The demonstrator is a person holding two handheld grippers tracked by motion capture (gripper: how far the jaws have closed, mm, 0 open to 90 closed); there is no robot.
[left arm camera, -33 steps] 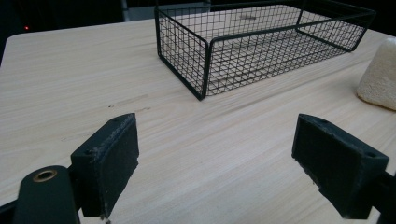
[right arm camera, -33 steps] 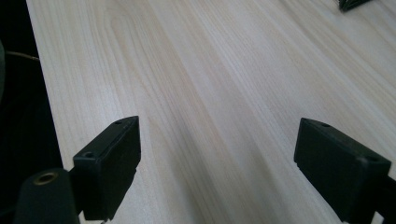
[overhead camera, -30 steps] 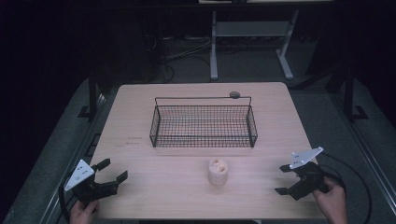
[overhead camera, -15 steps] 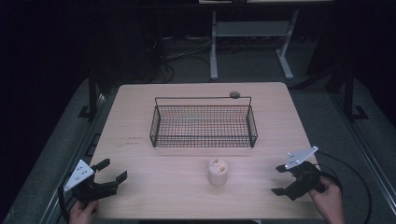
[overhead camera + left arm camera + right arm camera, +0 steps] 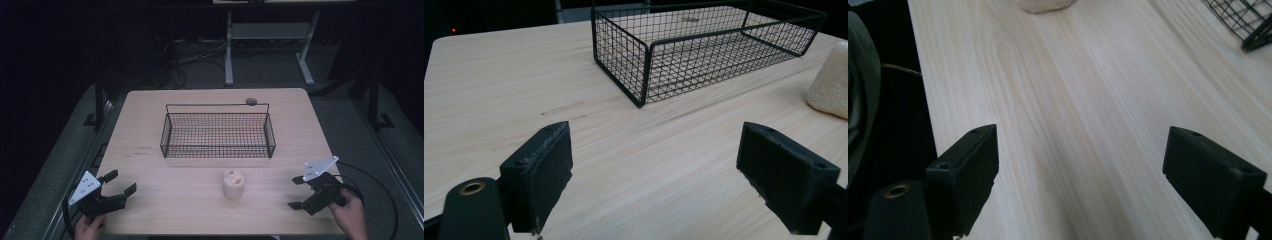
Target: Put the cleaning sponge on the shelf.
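Observation:
A black wire basket (image 5: 218, 148) stands empty in the middle of the light wooden table (image 5: 150, 125). A small pale beige cylinder, rough like a sponge (image 5: 233, 184), stands upright in front of it. My left gripper (image 5: 120, 183) rests near the front left corner, jaws wide open, nothing between them. My right gripper (image 5: 296, 192) hovers at the front right, also open and empty, pointing left toward the sponge. In the left gripper view the basket (image 5: 704, 45) lies ahead and the sponge (image 5: 830, 82) at the right edge. The right gripper view catches the sponge's base (image 5: 1045, 5) at the top.
A small dark round object (image 5: 251, 101) lies on the table behind the basket. A basket corner (image 5: 1248, 22) shows at the right gripper view's upper right. Grey metal stand legs (image 5: 265, 35) and cables sit on the dark floor beyond the table.
My right gripper has shifted slightly left and forward over the table edge. The left gripper, the sponge and the basket have stayed put.

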